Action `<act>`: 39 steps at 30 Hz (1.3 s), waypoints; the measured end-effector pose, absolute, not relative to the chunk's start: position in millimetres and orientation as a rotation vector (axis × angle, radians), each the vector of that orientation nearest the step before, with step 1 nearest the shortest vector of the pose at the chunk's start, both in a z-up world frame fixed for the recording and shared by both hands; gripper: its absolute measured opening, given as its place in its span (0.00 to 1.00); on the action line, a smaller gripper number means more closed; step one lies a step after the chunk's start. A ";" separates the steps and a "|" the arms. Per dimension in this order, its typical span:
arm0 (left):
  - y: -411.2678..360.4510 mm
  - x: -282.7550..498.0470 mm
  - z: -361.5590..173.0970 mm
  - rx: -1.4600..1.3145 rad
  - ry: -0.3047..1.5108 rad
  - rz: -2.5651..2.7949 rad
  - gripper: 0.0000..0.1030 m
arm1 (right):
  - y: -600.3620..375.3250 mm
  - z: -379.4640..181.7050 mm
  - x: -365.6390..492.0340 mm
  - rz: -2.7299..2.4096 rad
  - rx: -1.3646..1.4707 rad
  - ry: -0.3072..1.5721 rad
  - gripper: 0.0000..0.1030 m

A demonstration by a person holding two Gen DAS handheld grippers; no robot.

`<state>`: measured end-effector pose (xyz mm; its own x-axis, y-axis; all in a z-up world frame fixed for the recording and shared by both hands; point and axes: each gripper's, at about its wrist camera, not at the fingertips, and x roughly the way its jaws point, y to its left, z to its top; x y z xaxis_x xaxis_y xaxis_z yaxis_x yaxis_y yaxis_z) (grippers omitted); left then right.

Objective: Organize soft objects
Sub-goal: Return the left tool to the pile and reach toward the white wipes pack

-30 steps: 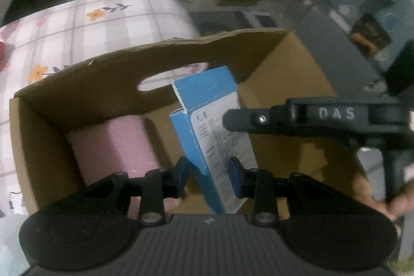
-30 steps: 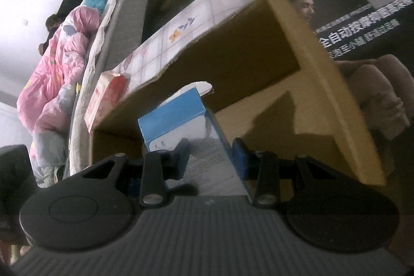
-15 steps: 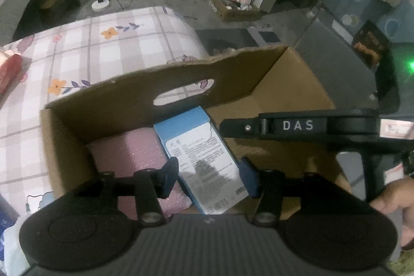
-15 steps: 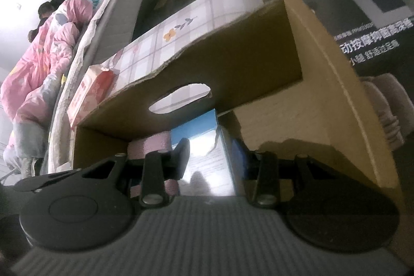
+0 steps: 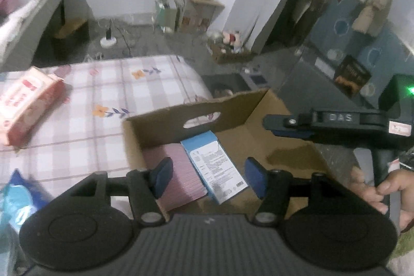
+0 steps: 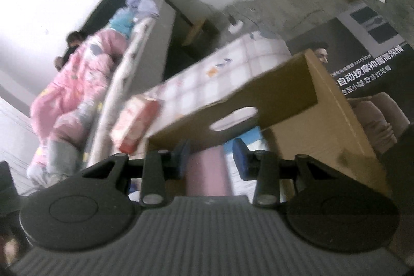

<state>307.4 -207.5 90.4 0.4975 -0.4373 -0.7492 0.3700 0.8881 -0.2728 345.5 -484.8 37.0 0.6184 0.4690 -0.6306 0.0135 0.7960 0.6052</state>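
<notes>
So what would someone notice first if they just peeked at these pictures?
Probably the brown cardboard box in the middle, with a blue pack lying beside a pink pack inside. Next, the red-and-white pack alone on the checked bedspread, left of the box.

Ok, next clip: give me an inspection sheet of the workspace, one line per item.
Surface: checked floral bedcover with the cardboard box at its edge.
Job's things: blue pack and pink pack lie side by side in the box; red-and-white pack lies on the bedcover outside it.
Clutter: blue plastic bag at the near left.
Grippers: left gripper is opening above the box with nothing between its pads; right gripper open, holding nothing.
Cables: a cord trails over the floor beyond the bed.
Surroundings: pink quilt, far shelf, toy box on the floor.
</notes>
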 end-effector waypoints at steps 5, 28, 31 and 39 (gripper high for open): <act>-155.7 263.5 116.6 -0.117 0.843 -0.483 0.72 | -467.2 68.3 300.6 0.356 0.623 0.810 0.35; 51.7 115.6 46.6 -0.260 0.749 -0.062 0.78 | -204.0 93.9 272.6 0.775 0.338 1.002 0.36; 63.2 107.8 37.7 -0.287 0.732 -0.038 0.77 | -179.7 85.4 277.2 0.789 0.307 1.040 0.36; 89.0 113.2 33.2 -0.252 0.692 -0.012 0.75 | -115.6 64.9 301.2 0.808 0.216 1.097 0.39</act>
